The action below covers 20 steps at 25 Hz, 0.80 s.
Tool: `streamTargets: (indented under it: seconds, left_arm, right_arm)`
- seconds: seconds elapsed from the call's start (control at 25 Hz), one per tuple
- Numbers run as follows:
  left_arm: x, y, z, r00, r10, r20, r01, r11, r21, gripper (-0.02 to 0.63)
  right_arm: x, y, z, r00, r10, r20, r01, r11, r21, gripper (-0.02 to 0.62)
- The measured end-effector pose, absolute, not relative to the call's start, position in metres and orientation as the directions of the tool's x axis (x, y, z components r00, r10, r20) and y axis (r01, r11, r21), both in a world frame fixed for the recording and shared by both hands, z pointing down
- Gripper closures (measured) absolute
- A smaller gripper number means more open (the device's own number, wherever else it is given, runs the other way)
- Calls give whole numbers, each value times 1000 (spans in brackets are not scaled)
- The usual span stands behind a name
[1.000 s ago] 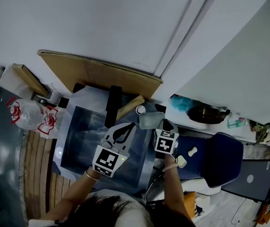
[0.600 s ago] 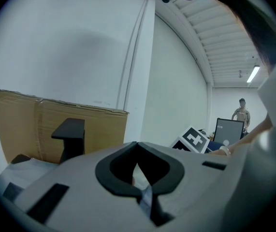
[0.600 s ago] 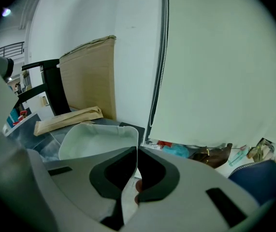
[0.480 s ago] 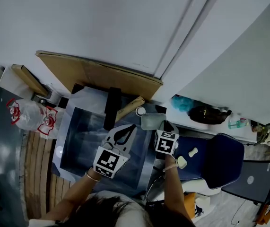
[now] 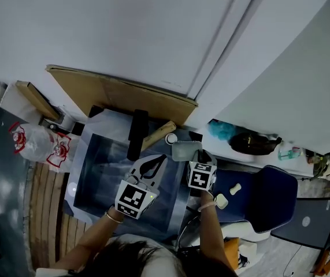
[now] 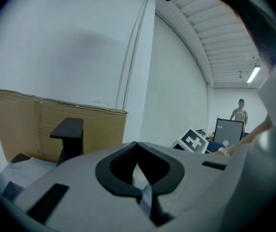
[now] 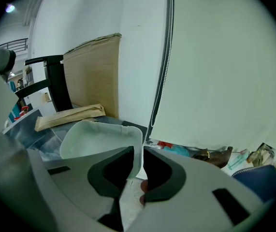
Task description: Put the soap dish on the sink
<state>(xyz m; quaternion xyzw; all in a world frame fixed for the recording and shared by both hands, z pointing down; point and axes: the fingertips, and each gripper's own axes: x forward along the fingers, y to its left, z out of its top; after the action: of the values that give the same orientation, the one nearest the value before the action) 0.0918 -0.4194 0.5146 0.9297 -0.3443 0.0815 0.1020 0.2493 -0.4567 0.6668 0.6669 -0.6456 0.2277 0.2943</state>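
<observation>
The pale green soap dish (image 5: 185, 150) hangs over the right rim of the steel sink (image 5: 98, 172). My right gripper (image 5: 197, 157) is shut on it. In the right gripper view the jaws pinch the right wall of the soap dish (image 7: 96, 138), which is empty and held level, at my right gripper (image 7: 137, 164). My left gripper (image 5: 148, 167) hovers over the sink basin, apart from the dish. In the left gripper view my left gripper (image 6: 137, 148) has its tips meeting with nothing between them. A black faucet (image 5: 137, 131) stands at the sink's back edge.
A cardboard sheet (image 5: 124, 91) leans on the wall behind the sink. A brown paper package (image 5: 160, 129) and a small white cup (image 5: 171, 138) lie near the dish. A plastic bag (image 5: 37, 140) sits at the left, a blue chair (image 5: 269, 198) at the right.
Almost nothing differs: both grippers hold their places and the right one keeps its grip on the soap dish.
</observation>
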Motion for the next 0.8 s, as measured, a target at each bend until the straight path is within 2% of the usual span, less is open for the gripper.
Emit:
streamTargets:
  seconds: [0.24,0.8]
  left_arm:
    - [91,-414,506,751,-626,209,-655,-746,120,604]
    - [82,-391,482,746,-642,180,-660,-749,64,603]
  right_arm:
    - [250,-448,656,74,-723,687,-995,-10,97,528]
    - [241,-425,610,63,-794,605,-998,-45,45,528]
